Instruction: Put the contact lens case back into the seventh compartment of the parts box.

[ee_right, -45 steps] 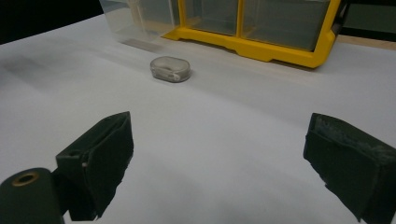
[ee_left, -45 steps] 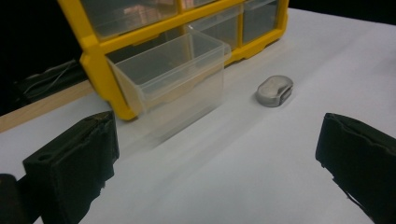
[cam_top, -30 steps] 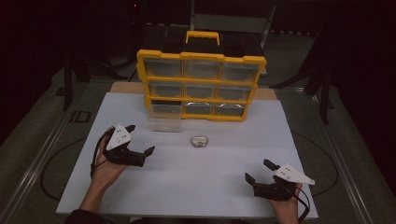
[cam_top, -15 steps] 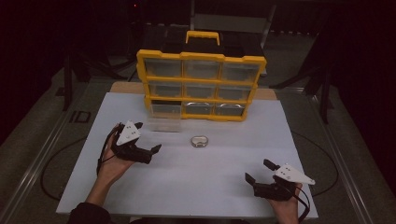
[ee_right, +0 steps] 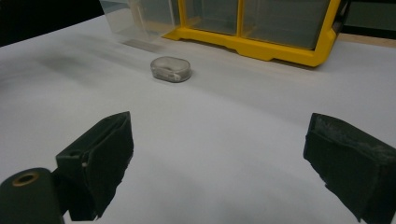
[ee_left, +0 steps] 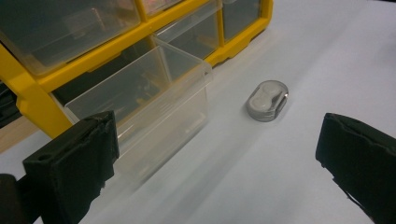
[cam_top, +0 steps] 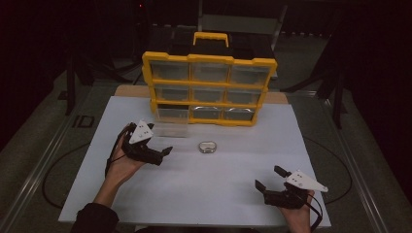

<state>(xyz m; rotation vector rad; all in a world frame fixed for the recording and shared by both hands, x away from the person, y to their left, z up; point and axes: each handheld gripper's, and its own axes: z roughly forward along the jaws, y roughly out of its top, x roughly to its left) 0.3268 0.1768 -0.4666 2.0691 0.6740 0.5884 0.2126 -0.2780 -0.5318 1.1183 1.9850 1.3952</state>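
Approach step, small case untouched

Left gripper (cam_top: 160, 154) jaws wide apart, nearing clear drawer (cam_top: 171, 121) pulled from yellow organizer (cam_top: 209, 90). Small clear case (cam_top: 208, 147) on white mat (cam_top: 194, 194), just right. Right gripper (cam_top: 270, 180) agape, idle. Next, probably: close in, straddle case.

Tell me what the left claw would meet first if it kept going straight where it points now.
Probably the small clear case: it lies on the white table between the open jaws of the left claw. The pulled-out clear drawer passes close by; depth is unclear.
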